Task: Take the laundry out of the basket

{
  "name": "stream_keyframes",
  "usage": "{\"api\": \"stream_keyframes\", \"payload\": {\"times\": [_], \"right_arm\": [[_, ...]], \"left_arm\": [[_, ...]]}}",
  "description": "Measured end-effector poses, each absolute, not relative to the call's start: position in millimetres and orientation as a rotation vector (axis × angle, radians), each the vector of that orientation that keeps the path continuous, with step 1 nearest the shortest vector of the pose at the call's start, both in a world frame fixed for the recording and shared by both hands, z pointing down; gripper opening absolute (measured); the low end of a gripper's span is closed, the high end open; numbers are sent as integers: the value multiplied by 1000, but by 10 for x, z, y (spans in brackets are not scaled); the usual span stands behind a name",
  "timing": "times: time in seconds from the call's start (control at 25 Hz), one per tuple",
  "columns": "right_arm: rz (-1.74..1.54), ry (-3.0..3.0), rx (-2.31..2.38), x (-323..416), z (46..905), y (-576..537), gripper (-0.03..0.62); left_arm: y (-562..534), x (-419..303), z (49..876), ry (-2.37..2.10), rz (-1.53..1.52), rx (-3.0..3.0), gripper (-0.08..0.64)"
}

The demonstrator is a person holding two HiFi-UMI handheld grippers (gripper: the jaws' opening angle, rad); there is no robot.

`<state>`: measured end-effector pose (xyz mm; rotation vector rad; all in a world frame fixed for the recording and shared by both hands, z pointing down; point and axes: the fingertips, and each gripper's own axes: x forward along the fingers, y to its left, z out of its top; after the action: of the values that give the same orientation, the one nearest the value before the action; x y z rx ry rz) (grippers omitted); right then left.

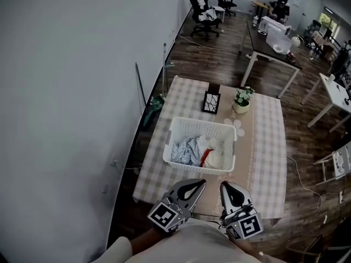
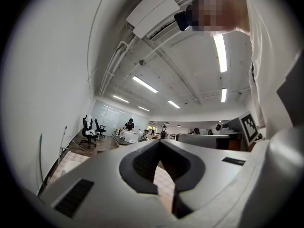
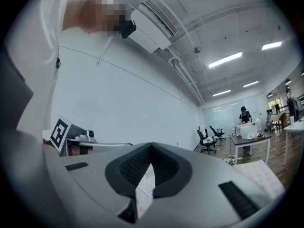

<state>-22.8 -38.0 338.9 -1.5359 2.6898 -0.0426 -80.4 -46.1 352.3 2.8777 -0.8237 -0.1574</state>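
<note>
A white slatted laundry basket [image 1: 199,129] stands in the middle of a checkered table [image 1: 269,147]. Inside lie a pale blue garment [image 1: 185,150], a cream one [image 1: 215,156] and a strip of red cloth [image 1: 205,157]. My left gripper [image 1: 198,184] and right gripper [image 1: 225,188] hover side by side at the table's near edge, just short of the basket, both shut and empty. In the left gripper view the left gripper [image 2: 159,144] points up at the room; in the right gripper view a bit of the basket's wall [image 3: 145,190] shows through the gap behind the shut right gripper [image 3: 151,147].
Behind the basket stand a black picture frame [image 1: 211,102] and a small potted plant [image 1: 242,99]. A white wall runs along the left. Desks [image 1: 274,44], office chairs [image 1: 204,13] and a person are at the far end of the room.
</note>
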Motion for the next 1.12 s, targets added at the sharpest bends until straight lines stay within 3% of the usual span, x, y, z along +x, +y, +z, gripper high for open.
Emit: {"api": "stream_keyframes", "payload": {"times": [0.84, 1.0, 1.08, 1.12], "right_arm": [[-70, 2792, -1604, -157, 3903, -1072, 9], [-109, 2939, -1573, -175, 4121, -1247, 49], [-145, 3020, -1557, -179, 4229, -1344, 113], [-173, 3074, -1549, -189, 4294, -1386, 159]], "left_arm": [[-1212, -622, 3999, -533, 130, 3012, 5], [-1366, -592, 4151, -396, 328, 3156, 12], [-1448, -566, 4338, -333, 471, 3158, 143], [-1495, -550, 4422, -302, 546, 3170, 169]]}}
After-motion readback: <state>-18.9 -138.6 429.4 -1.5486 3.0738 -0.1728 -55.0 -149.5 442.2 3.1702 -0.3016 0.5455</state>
